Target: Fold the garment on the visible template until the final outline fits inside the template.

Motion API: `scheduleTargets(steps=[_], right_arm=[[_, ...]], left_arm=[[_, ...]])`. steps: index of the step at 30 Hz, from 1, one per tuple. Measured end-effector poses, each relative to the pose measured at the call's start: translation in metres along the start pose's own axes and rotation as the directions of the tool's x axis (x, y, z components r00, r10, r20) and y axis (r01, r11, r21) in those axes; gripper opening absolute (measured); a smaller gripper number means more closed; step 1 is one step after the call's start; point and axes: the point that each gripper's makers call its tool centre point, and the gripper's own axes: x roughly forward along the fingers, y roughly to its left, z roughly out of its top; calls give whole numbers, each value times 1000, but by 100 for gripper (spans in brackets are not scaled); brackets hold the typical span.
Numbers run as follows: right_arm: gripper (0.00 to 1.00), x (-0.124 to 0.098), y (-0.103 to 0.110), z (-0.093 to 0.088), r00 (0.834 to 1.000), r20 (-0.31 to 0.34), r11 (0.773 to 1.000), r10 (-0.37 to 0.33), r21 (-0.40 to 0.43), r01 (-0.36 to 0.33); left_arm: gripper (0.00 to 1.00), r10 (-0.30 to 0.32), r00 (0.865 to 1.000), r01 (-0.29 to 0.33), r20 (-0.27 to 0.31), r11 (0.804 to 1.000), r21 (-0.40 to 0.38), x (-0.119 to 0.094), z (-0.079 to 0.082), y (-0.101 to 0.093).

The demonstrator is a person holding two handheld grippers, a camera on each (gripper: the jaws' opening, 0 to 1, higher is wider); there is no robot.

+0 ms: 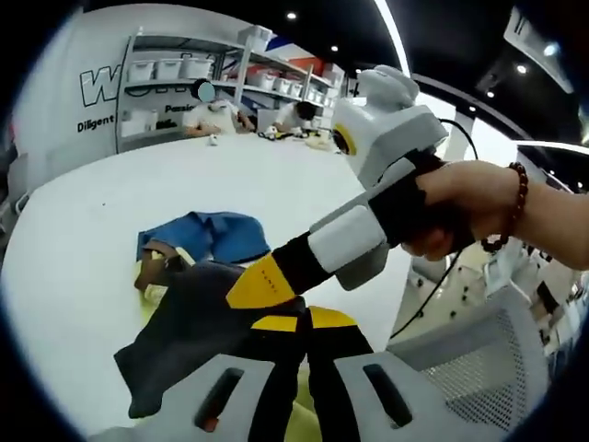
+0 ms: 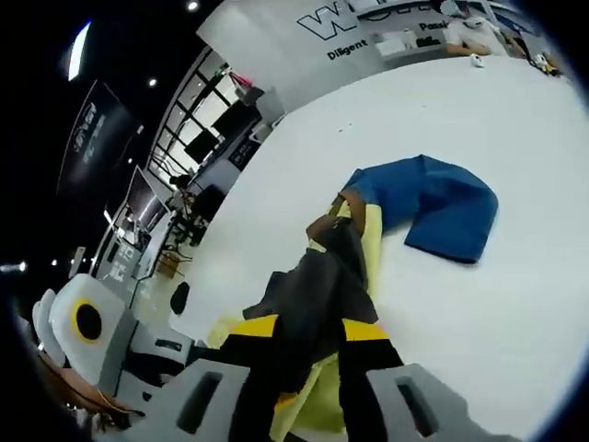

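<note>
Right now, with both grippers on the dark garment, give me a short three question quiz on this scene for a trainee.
1. True or false: the blue garment lies on the white table, apart from both grippers.
2. Multiple choice: what is the right gripper shut on? A) the blue garment B) the dark garment C) nothing
3. Fill in: the sheet under the dark garment, the template, is coloured ____.

Key: 1 true. 2 B. 3 yellow. In the left gripper view, the left gripper also pinches the dark garment, with the right gripper reaching in from the right.
</note>
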Motion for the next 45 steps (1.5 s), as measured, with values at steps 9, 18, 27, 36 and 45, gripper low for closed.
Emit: scheduleTargets(steps=[9,18,27,36,45], right_arm=[[0,0,2,-1,1000,-12,1000,3,-24,-3],[0,-3,2,2,1000,1,1000,8,-25,-8],[0,-6,-1,1,1000,-2,1000,-1,-13,1],[0,-6,-3,-1,1000,-1,1000,2,-9,-2],[0,-6,-3,-2,1000,-3,1000,5,-12,-5]], left_arm=[[0,2,1000,-2,10,999,-41,-4,-1,3],[2,1,999,4,48,995,-100,-34,3,22],[18,176,983,-162,52,965,-205,-65,-1,90],[37,272,959,-282,-77,909,-308,-71,-45,132],[44,261,940,-332,-218,842,-424,-65,-87,141]])
